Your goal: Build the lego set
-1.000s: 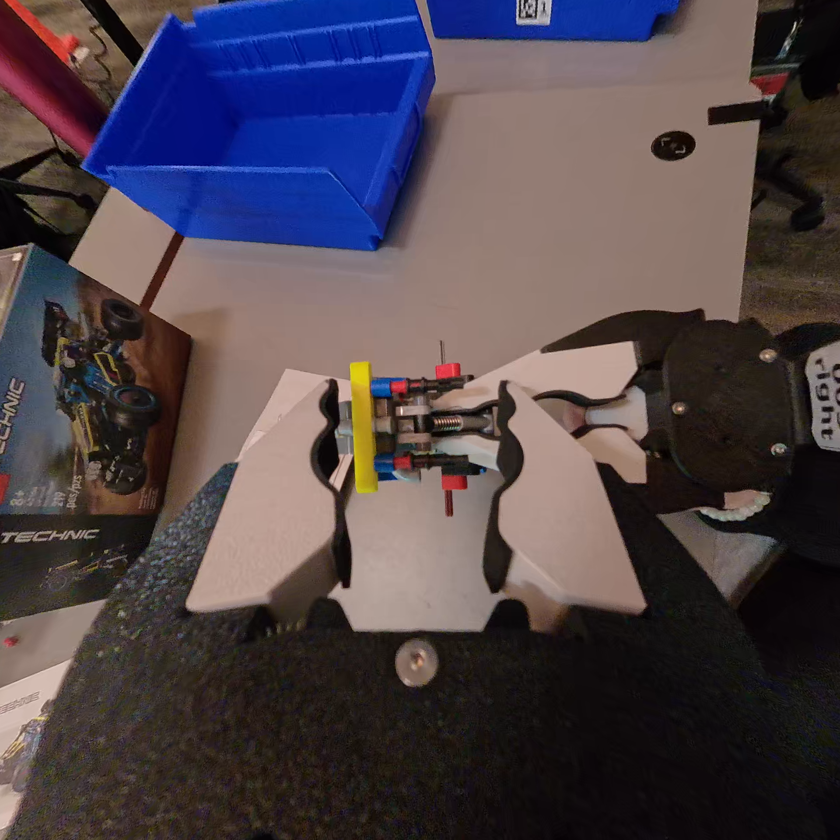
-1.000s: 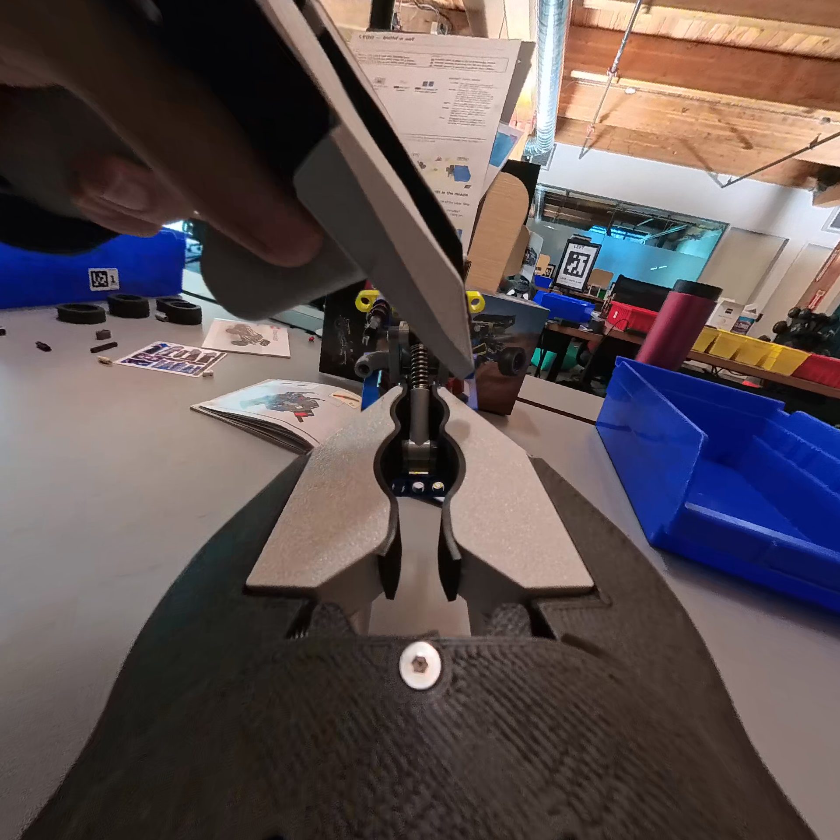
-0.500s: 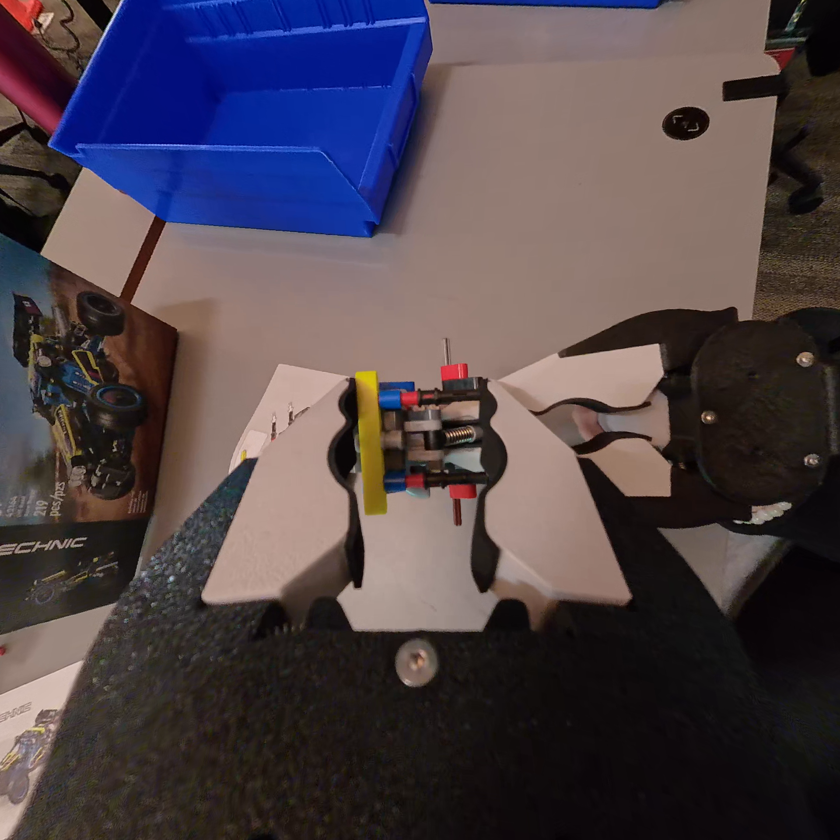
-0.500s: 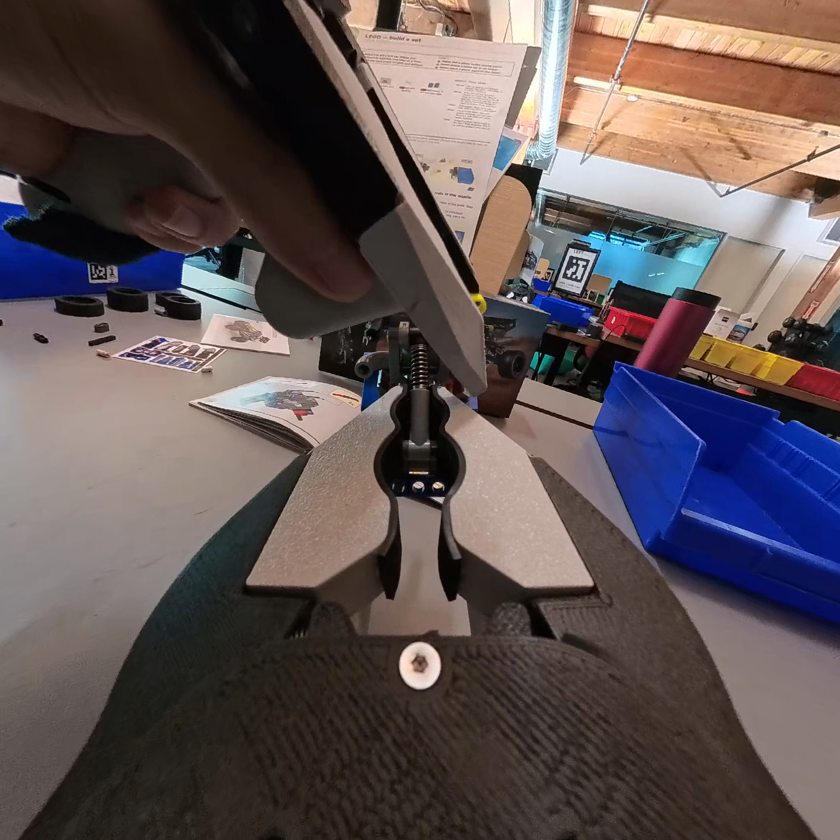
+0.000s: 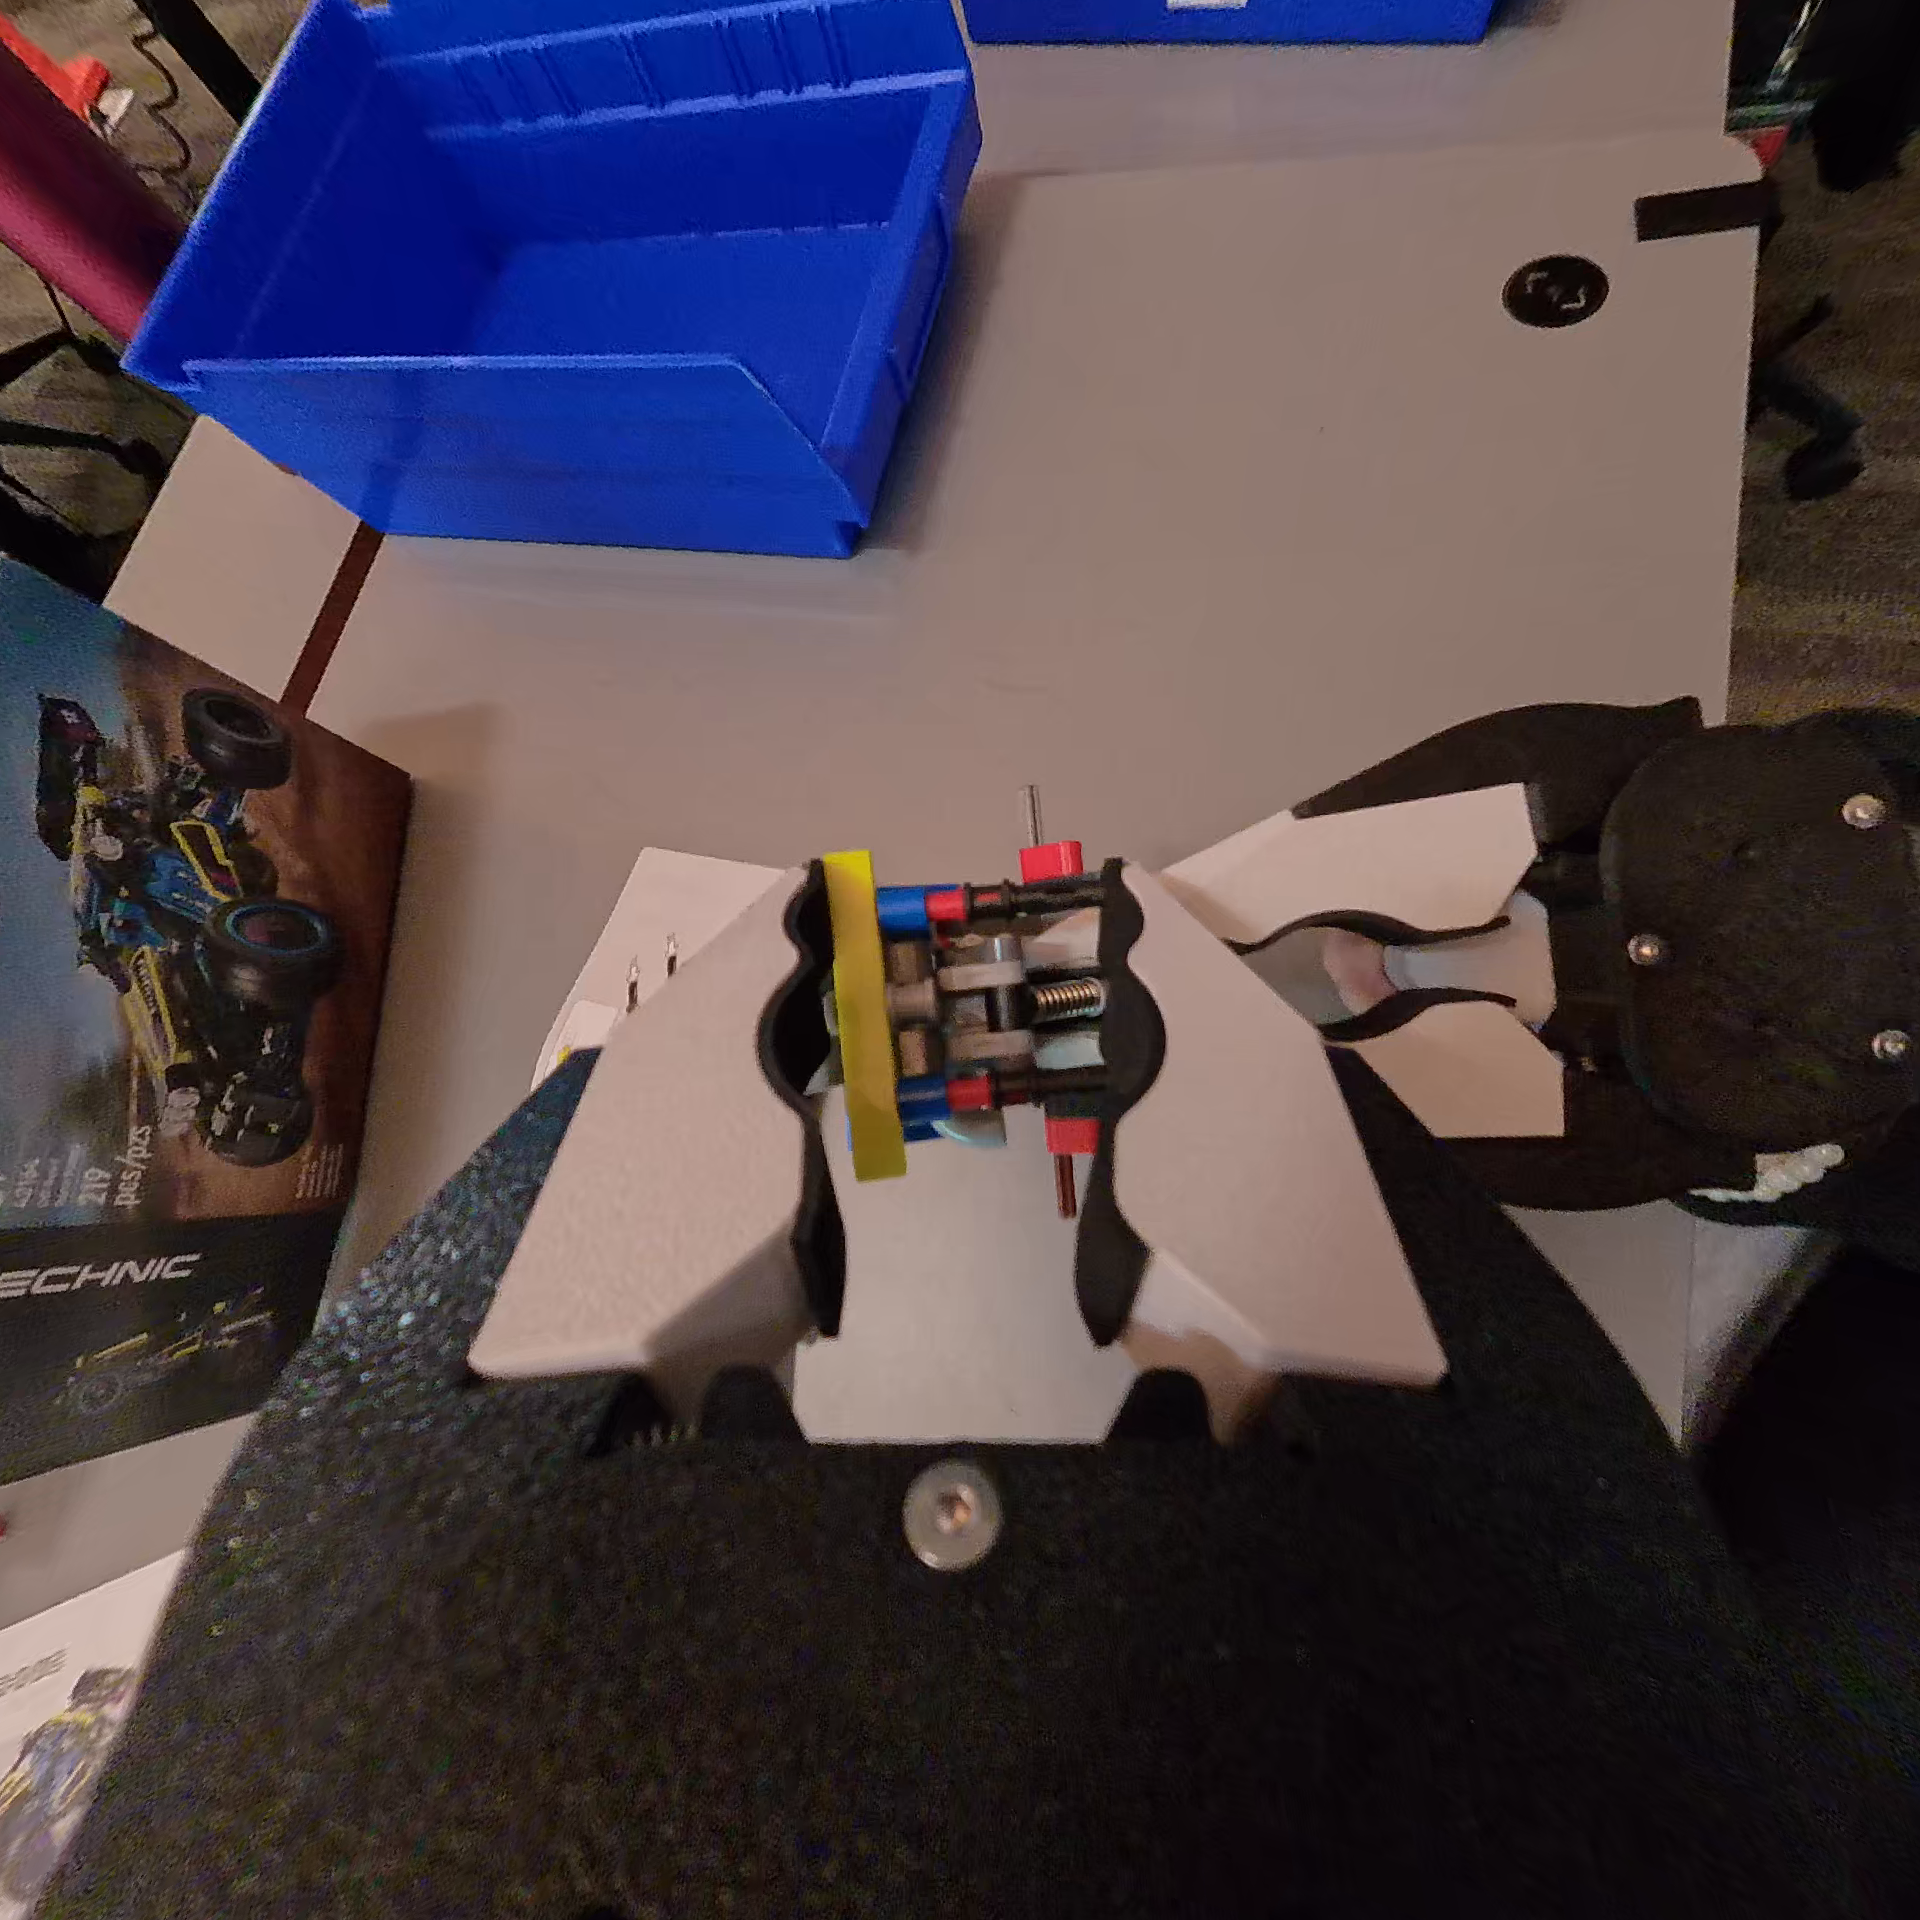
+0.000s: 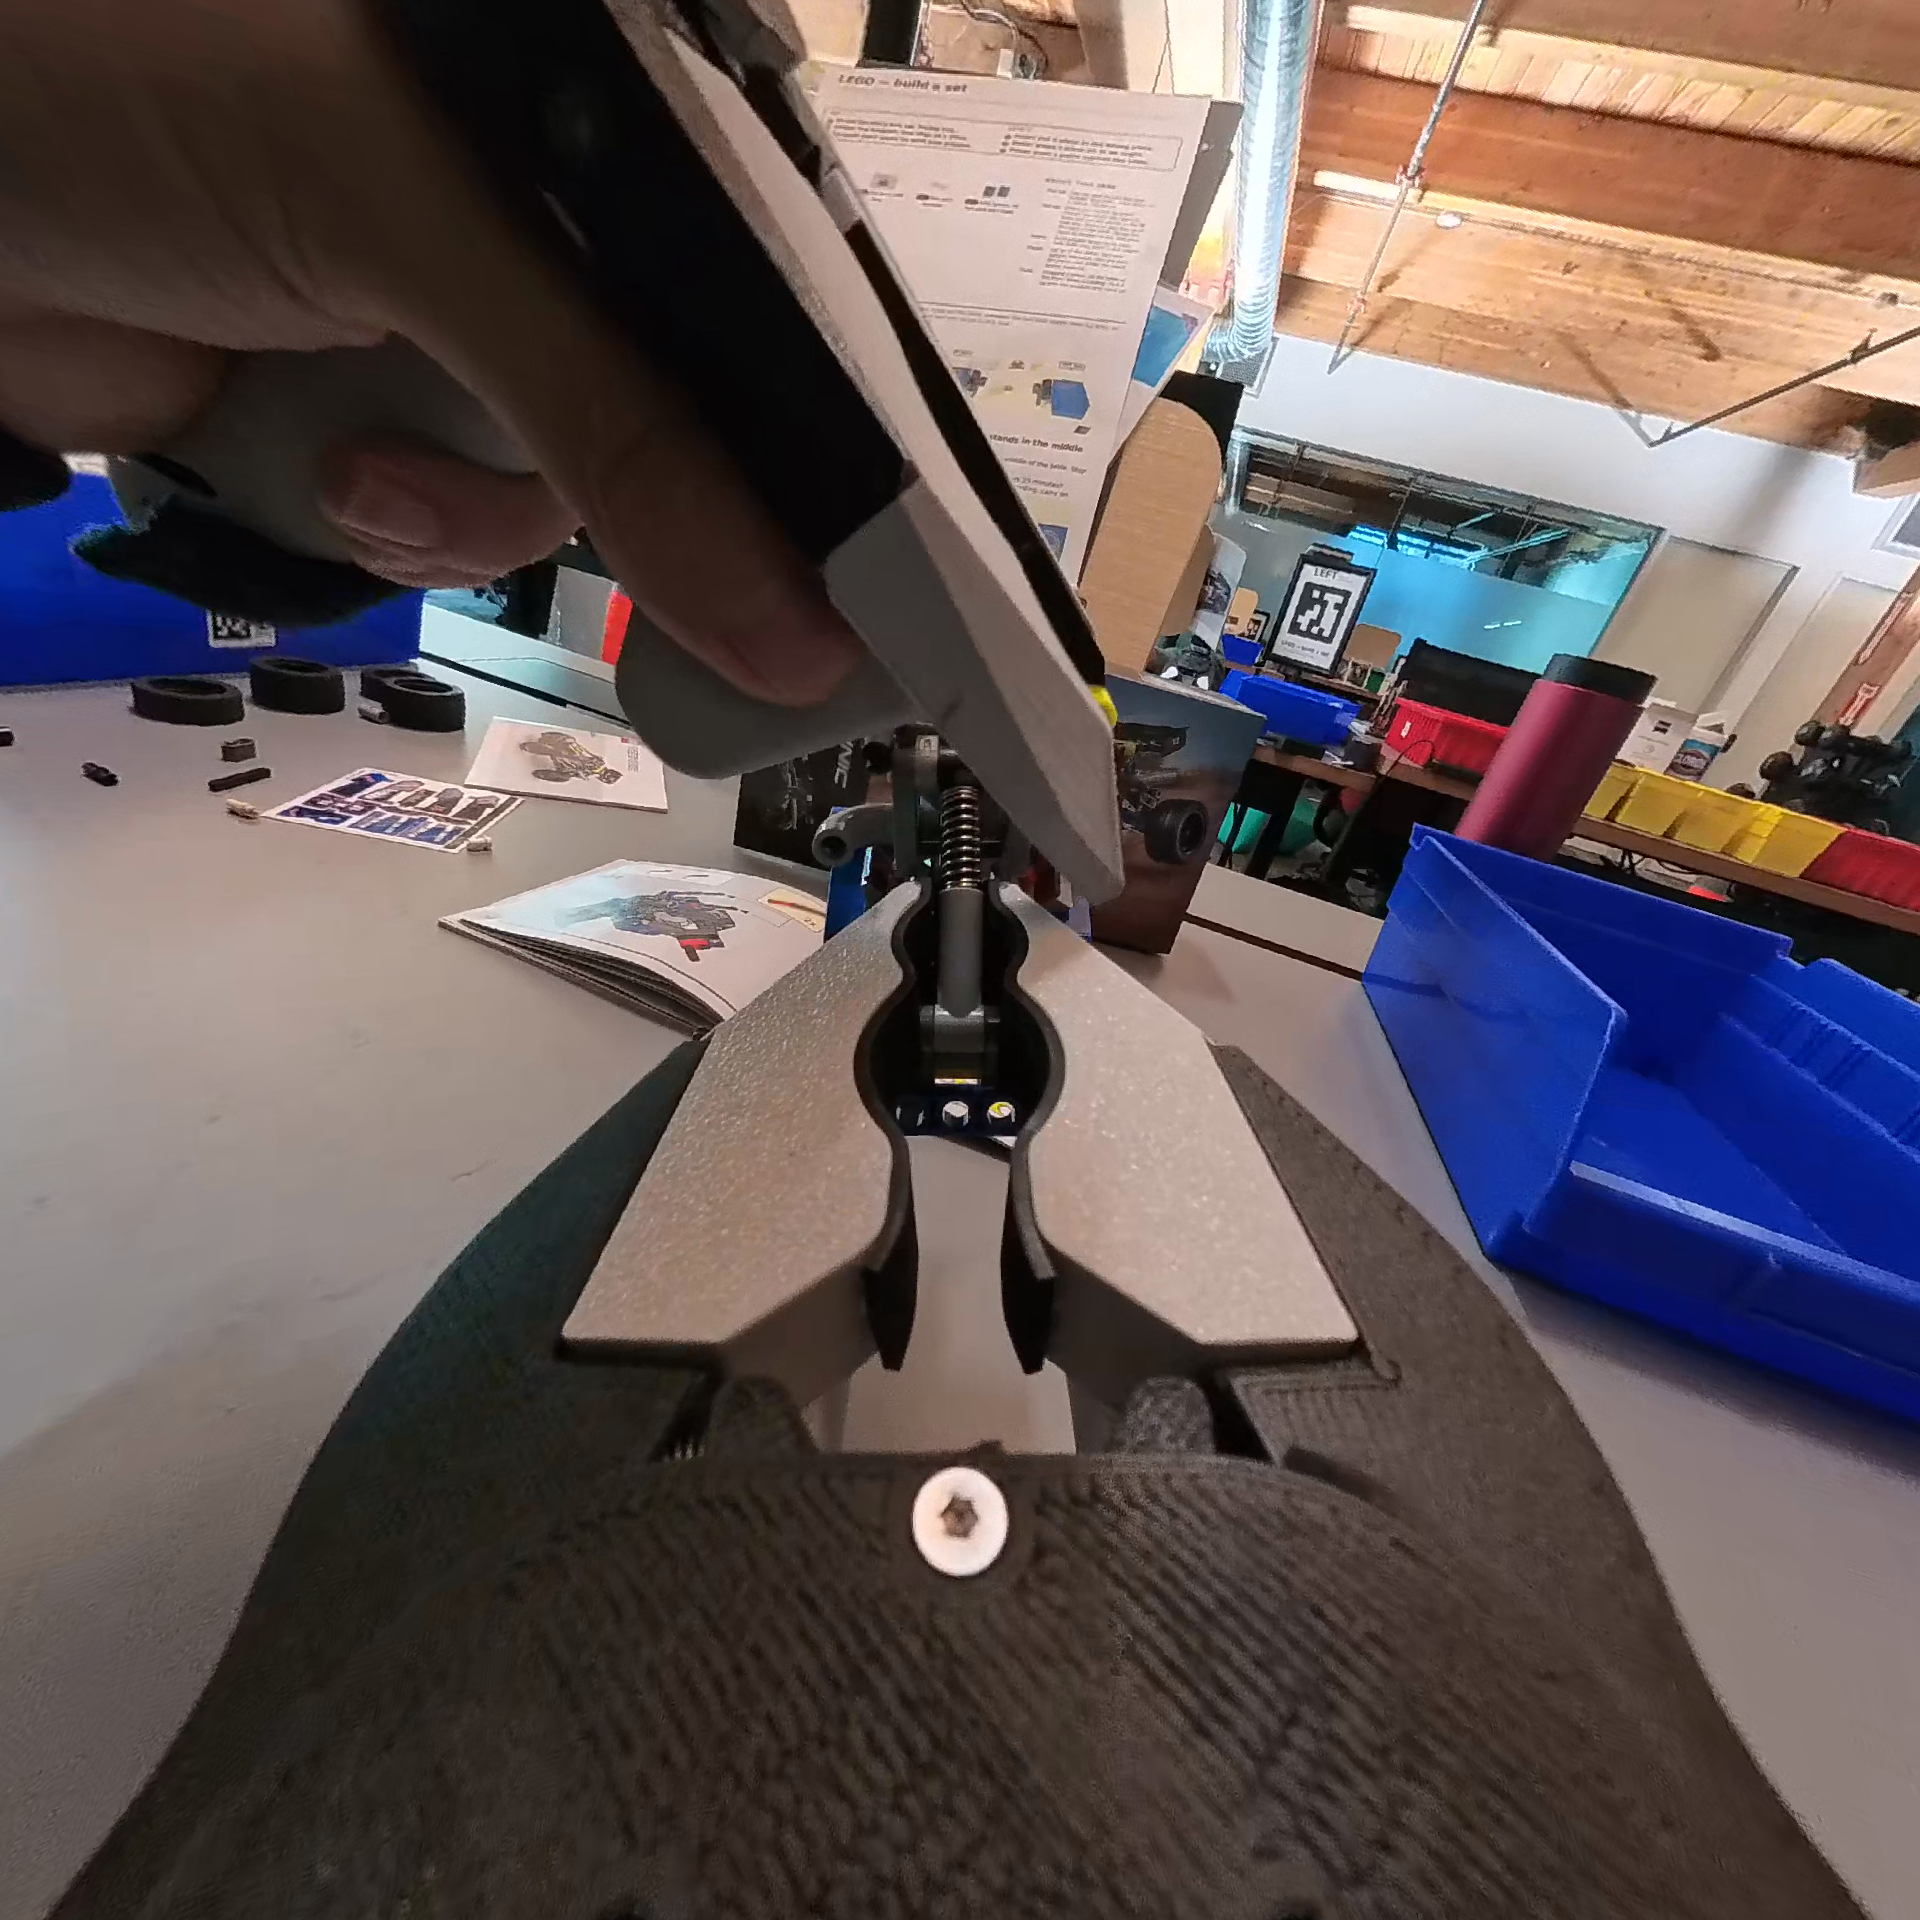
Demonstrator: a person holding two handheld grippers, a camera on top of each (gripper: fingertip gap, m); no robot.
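Closed tighter, left gripper (image 5: 961,997) clamps brick assembly (image 5: 935,1013) (underside hidden).

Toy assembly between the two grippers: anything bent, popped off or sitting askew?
Nothing clearly broken. The brick assembly is clamped by the left gripper, while the right gripper pinches its spring shock absorber. One oddity: the yellow beam sits slightly tilted against the left pad.

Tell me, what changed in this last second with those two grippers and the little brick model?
The left gripper closed its fingers inward onto the small brick assembly, yellow beam on one side, black end on the other. The right gripper stayed clamped on the assembly's spring shock absorber. The blue bin and box stayed put.
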